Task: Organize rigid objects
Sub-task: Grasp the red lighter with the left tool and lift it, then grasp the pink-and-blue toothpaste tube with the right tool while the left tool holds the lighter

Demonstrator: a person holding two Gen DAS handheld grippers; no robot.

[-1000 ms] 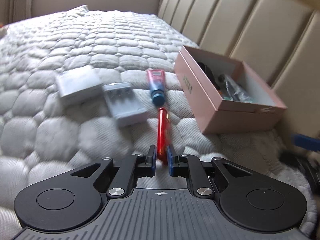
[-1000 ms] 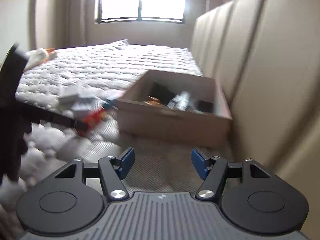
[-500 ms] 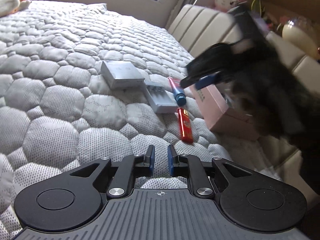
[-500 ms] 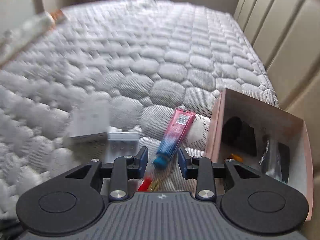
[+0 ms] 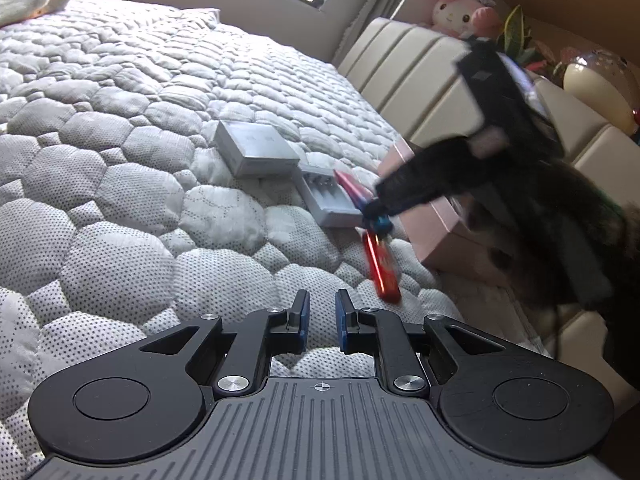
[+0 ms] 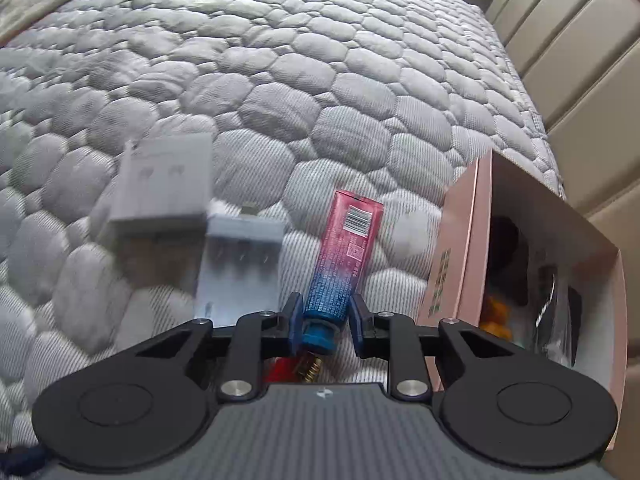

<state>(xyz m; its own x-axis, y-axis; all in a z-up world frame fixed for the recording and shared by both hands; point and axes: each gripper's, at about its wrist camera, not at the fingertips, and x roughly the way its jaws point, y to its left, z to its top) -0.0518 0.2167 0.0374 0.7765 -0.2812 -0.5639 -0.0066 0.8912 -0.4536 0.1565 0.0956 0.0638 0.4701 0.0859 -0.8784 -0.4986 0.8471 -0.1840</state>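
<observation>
The pink-and-blue tube lies on the quilted mattress, cap toward us, at nine o'clock from the open pink box. We judge it light and somewhat squashy in the body, firm at the blue cap, so the cap end is the place to hold.

The right gripper straddles that cap; its jaws have just been closing, yet a sliver of gap shows at the right pad, so probably not clamped.

The left gripper hangs empty, jaws nearly together.

The red lighter is mostly hidden in the right view; the box's contents are dark and unclear.
</observation>
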